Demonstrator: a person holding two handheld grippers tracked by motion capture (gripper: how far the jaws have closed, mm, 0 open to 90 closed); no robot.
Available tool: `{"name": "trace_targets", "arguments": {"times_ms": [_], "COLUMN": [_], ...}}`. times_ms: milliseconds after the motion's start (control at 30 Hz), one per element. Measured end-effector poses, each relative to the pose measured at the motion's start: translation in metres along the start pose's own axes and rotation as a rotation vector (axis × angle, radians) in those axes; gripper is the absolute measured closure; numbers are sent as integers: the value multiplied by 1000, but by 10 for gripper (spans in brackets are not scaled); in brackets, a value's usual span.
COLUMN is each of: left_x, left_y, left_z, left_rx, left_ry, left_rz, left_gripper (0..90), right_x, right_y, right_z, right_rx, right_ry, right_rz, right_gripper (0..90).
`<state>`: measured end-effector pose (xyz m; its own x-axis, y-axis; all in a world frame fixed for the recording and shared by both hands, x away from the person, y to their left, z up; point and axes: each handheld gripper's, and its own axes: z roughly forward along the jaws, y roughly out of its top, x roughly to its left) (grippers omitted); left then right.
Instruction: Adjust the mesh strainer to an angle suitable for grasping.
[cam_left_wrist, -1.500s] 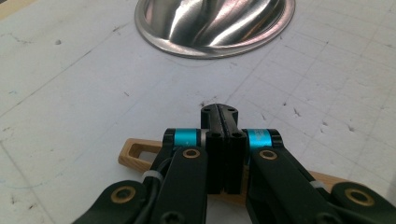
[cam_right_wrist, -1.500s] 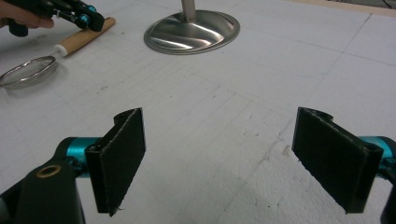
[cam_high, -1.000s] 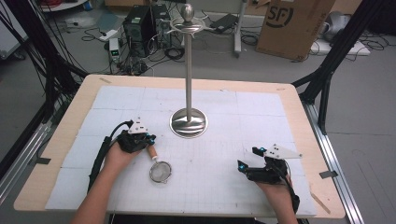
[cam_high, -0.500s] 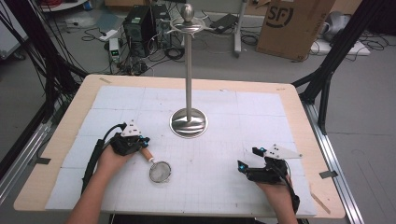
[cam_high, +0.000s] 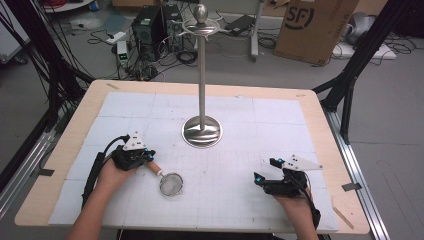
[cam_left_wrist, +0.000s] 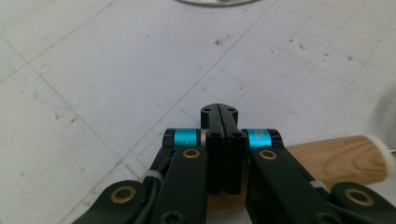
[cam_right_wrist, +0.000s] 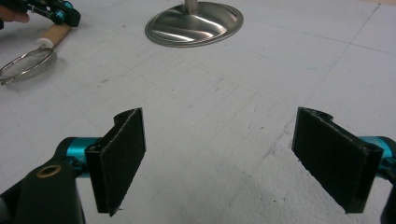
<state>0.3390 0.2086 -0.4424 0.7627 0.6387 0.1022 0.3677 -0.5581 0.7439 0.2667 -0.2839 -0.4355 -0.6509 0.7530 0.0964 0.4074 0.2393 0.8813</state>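
- Tabletop (cam_high: 300, 107) of pale wood under a white gridded mat, seen in the high view: a tall polished steel stand (cam_high: 201, 131) with a round domed base rises at its middle.
- Same view: the left gripper (cam_high: 146, 159) lies low at the near left, in the person's left hand (cam_high: 114, 172), right at the wooden handle of a small round wire-mesh strainer (cam_high: 171, 184). The strainer rests flat on the mat, handle towards that gripper, mesh bowl towards the near middle, well short of the stand's base.
- Same view: the right gripper (cam_high: 265, 170) sits at the near right, well apart from the strainer, with nothing between its fingers.
- Left gripper view: the black fingers (cam_left_wrist: 219, 140) are pressed fully together, nothing between them. The light wooden handle (cam_left_wrist: 336, 156) lies beneath and beside them, running off to the right; whether they touch it I cannot tell.
- Right gripper view: the two padded fingers (cam_right_wrist: 121, 158) stand wide apart over bare mat, empty. Far off at the upper left lies the strainer with the left gripper at its handle, and the stand's base beyond.
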Motion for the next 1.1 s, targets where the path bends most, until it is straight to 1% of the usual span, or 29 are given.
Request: {"name": "trace_targets", "arguments": {"times_ms": [100,233,300,467,500,633,733,967,1000,1100], "left_x": [2,2,3,3,3,2,0,-5,-7,-10], "left_y": [-2,-4,-6,-11,-12,-16,-20,-28,-30,-33], "left_z": [0,-4,-5,-10,-11,-15,-19,-28,-29,-32], "left_rx": [0,-7,-4,-15,-12,-18,-38,-50,-58,-65], "left_ry": [-1,-5,-5,-8,-10,-11,-18,-26,-27,-37], "left_rz": [-14,-10,-16,-30,-25,-29,-45,-41,-47,-47], "left_gripper": [897,897,896,897,897,897,897,897,897,897], "right_x": [0,0,0,0,0,0,0,1,0,1], "right_y": [0,0,0,0,0,0,0,-1,-1,-1], "right_z": [0,0,0,0,0,-1,0,1,1,1], "right_rx": [0,1,5,2,0,0,6,12,12,13], "right_ry": [1,1,-1,3,3,0,2,2,2,4], "right_rz": [4,8,9,4,4,7,2,7,6,6], "right_gripper": [164,164,164,164,164,164,164,164,164,164]}}
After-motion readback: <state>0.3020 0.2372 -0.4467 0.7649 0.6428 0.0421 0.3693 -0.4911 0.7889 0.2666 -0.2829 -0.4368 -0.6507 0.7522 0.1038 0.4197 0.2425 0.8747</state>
